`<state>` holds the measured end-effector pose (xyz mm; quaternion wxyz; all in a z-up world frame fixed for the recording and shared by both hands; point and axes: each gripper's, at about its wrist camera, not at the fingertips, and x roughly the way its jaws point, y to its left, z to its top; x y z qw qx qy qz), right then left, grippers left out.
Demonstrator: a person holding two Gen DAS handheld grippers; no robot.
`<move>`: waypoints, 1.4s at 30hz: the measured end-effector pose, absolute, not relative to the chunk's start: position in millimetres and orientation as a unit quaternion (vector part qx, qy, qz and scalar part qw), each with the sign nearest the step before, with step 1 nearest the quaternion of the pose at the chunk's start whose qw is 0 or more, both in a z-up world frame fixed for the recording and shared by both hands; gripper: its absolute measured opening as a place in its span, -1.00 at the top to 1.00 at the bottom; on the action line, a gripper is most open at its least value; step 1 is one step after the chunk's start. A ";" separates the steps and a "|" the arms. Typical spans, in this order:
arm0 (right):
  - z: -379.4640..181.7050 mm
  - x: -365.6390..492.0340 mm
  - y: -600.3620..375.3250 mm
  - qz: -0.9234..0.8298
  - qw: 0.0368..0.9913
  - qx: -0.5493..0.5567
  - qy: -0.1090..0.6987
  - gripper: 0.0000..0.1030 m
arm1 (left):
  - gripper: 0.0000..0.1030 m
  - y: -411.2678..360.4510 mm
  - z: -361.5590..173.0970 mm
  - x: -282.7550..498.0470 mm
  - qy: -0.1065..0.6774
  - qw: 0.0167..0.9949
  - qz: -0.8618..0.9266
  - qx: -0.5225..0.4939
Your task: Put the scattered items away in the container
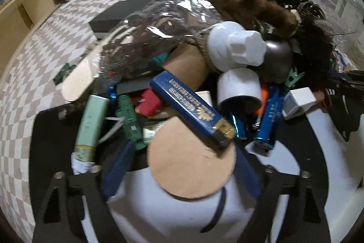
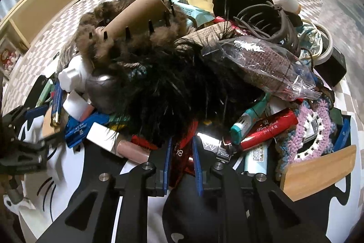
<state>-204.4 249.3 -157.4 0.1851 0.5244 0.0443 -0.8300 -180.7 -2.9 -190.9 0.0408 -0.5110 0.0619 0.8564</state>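
The container [image 1: 329,140], white with black markings, sits on the bed [image 1: 34,60], heaped well above its rim, and both claws are at its near edge.

The left gripper [image 1: 184,149] is spread wide around a flat tan disc [image 1: 188,170], one blue finger [image 1: 118,170] against each side of it, so it seems to have the disc by its edges. The disc lies straight ahead of that claw, level, at the near side of the heap. A long blue box [image 1: 191,106] runs from far left to near right, and its near end rests on the disc's far edge.

The right gripper [image 2: 182,140] is nearly closed on a red packet [image 2: 182,158]. The packet's long axis runs near to far, in line with the fingers, and its far end goes under the black feathers [image 2: 173,88] piled in the middle.

I judge the packet matters most. It points straight into the heap, so pushing it forward along its length would wedge it under the feathers, while lifting it would drag them. The right claw is the only one near it. The left claw is well to the left, with the disc between its fingers.
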 end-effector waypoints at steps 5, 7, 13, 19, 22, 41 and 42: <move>-157.4 -193.1 247.0 -0.830 0.196 0.519 0.066 0.66 | -0.32 -23.2 -190.1 -177.8 0.021 0.050 0.856 -0.514; -157.7 -187.9 248.1 -0.829 0.202 0.517 0.070 0.66 | -0.32 -25.7 -189.4 -175.4 0.015 0.053 0.856 -0.515; -158.2 -169.8 257.0 -0.818 0.222 0.526 0.072 0.66 | -0.32 -40.4 -183.7 -163.1 -0.027 0.064 0.853 -0.517; -161.3 -150.5 273.4 -0.796 0.244 0.550 0.067 0.66 | -0.32 -44.7 -179.7 -141.4 -0.042 0.074 0.849 -0.521; -160.8 -143.5 282.3 -0.790 0.248 0.558 0.060 0.66 | -0.32 -45.4 -177.2 -133.4 -0.043 0.080 0.845 -0.526; -171.3 -64.0 293.4 -0.785 0.246 0.556 0.118 0.66 | -0.32 -26.7 -178.9 -86.1 0.022 0.062 0.828 -0.557; -171.3 -64.0 293.9 -0.785 0.243 0.557 0.119 0.66 | -0.32 -24.7 -179.7 -85.2 0.029 0.059 0.828 -0.556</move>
